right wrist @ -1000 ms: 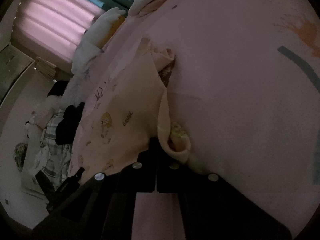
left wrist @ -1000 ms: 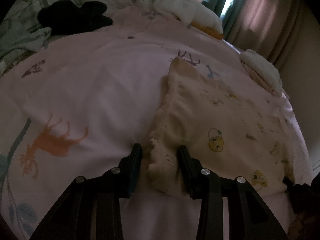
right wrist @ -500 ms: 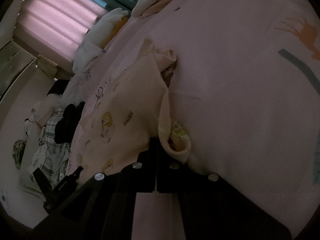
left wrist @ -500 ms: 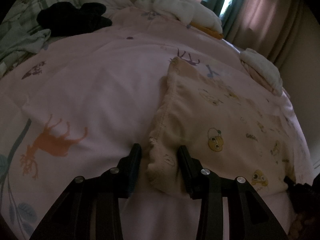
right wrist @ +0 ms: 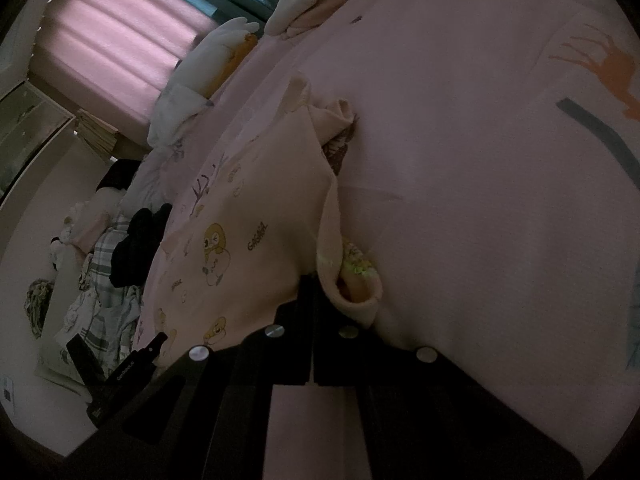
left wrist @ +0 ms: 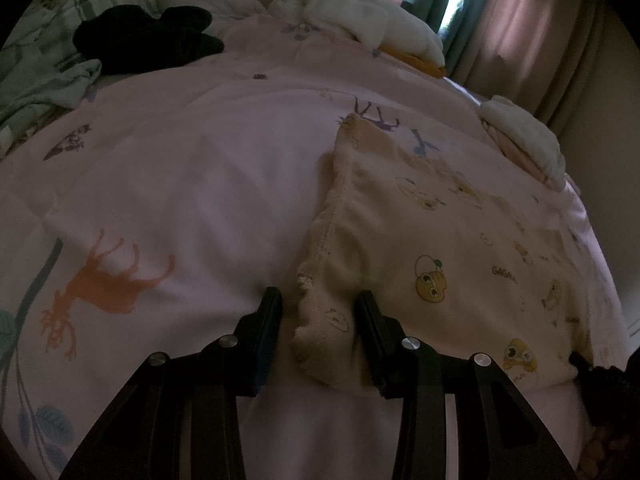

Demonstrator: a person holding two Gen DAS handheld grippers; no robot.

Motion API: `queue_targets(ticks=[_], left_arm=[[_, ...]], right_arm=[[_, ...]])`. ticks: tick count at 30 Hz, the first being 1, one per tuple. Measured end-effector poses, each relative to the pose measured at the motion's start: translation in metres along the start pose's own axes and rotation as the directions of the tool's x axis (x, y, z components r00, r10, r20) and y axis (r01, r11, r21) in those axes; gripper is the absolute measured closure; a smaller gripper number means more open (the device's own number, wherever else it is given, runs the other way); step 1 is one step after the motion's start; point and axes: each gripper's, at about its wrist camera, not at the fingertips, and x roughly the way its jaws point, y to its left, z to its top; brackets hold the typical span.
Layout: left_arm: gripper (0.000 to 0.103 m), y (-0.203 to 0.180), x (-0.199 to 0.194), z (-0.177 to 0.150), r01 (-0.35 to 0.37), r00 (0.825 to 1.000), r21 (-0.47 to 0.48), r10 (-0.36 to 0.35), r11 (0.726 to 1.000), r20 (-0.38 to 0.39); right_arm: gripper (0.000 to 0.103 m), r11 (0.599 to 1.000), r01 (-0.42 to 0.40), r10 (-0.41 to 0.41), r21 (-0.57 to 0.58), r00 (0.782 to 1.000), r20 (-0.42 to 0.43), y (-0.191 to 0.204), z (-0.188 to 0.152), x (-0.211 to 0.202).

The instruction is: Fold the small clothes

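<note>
A small cream garment (left wrist: 448, 240) printed with yellow cartoon figures lies spread on the pink bedsheet (left wrist: 180, 184). My left gripper (left wrist: 318, 316) is open, its jaws standing either side of the garment's near left corner. In the right wrist view the same garment (right wrist: 256, 216) stretches away to the left. My right gripper (right wrist: 313, 292) is shut on the garment's near edge, beside a rolled cuff (right wrist: 356, 284). The left gripper's tip (right wrist: 132, 364) shows at the lower left of the right wrist view.
A black garment (left wrist: 148, 36) and checked bedding (left wrist: 48, 60) lie at the far left. White folded piles (left wrist: 360, 20) sit by the curtains (left wrist: 532, 24), another white pile (left wrist: 524, 136) at the right bed edge. The sheet carries animal prints (left wrist: 104, 280).
The garment's far part has been drawn a little flatter and straighter. Both grippers stay at the near edge, almost unmoved.
</note>
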Motion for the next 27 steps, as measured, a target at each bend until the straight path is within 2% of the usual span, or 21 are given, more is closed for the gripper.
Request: queue_targets(ticks=[6, 7, 9, 10, 11, 12, 13, 14, 15, 16, 18, 21, 23, 27], left_arm=[[0.062, -0.002, 0.000, 0.000, -0.013, 1.000, 0.010, 0.013, 1.000, 0.001], [0.062, -0.004, 0.001, 0.000, -0.027, 1.000, 0.020, 0.027, 0.999, 0.001], [0.060, -0.019, 0.004, -0.002, -0.118, 0.993, 0.089, 0.117, 0.989, 0.006], [0.053, -0.031, 0.005, -0.004, -0.198, 0.980, 0.145, 0.196, 0.969, 0.025], [0.042, -0.043, 0.007, -0.007, -0.315, 0.949, 0.194, 0.310, 0.929, 0.056], [0.025, -0.051, 0.009, -0.008, -0.408, 0.913, 0.217, 0.400, 0.887, 0.082], [0.025, -0.056, 0.011, -0.010, -0.460, 0.888, 0.237, 0.449, 0.856, 0.101], [0.025, -0.059, 0.012, -0.010, -0.478, 0.878, 0.253, 0.465, 0.841, 0.113], [0.025, -0.057, 0.012, -0.010, -0.475, 0.879, 0.251, 0.462, 0.843, 0.114], [0.025, -0.052, 0.011, -0.008, -0.457, 0.889, 0.237, 0.445, 0.857, 0.103], [0.024, -0.036, 0.009, -0.004, -0.387, 0.922, 0.184, 0.381, 0.904, 0.064], [0.020, -0.011, 0.007, 0.001, -0.279, 0.960, 0.086, 0.278, 0.957, 0.016], [0.020, -0.004, 0.007, 0.003, -0.253, 0.968, 0.066, 0.253, 0.965, 0.011], [0.020, -0.008, 0.010, 0.005, -0.281, 0.960, 0.091, 0.281, 0.955, 0.016]], right_arm=[[0.103, 1.000, -0.003, 0.003, -0.001, 1.000, 0.002, 0.001, 0.000, 0.000], [0.103, 1.000, -0.002, 0.002, -0.002, 1.000, 0.003, 0.001, 0.000, 0.000], [0.103, 1.000, 0.004, -0.004, -0.009, 1.000, 0.007, 0.003, 0.000, 0.001], [0.103, 1.000, 0.010, -0.010, -0.015, 1.000, 0.010, 0.004, 0.000, 0.001], [0.103, 1.000, 0.014, -0.014, -0.021, 1.000, 0.013, 0.005, 0.000, 0.001], [0.103, 1.000, 0.016, -0.015, -0.023, 1.000, 0.015, 0.005, 0.001, 0.001], [0.103, 1.000, 0.015, -0.014, -0.023, 1.000, 0.015, 0.005, 0.001, 0.001], [0.103, 1.000, 0.011, -0.011, -0.019, 1.000, 0.013, 0.005, 0.002, 0.001], [0.103, 1.000, 0.008, -0.008, -0.016, 1.000, 0.012, 0.005, 0.001, 0.001], [0.103, 1.000, 0.006, -0.006, -0.014, 1.000, 0.012, 0.005, 0.002, 0.001], [0.103, 1.000, 0.006, -0.006, -0.016, 1.000, 0.013, 0.005, 0.002, 0.002], [0.103, 1.000, 0.004, -0.003, -0.014, 1.000, 0.013, 0.005, 0.001, 0.001], [0.103, 1.000, 0.002, -0.001, -0.014, 1.000, 0.013, 0.005, 0.003, 0.002], [0.103, 1.000, 0.001, 0.000, -0.013, 1.000, 0.014, 0.005, 0.002, 0.002]])
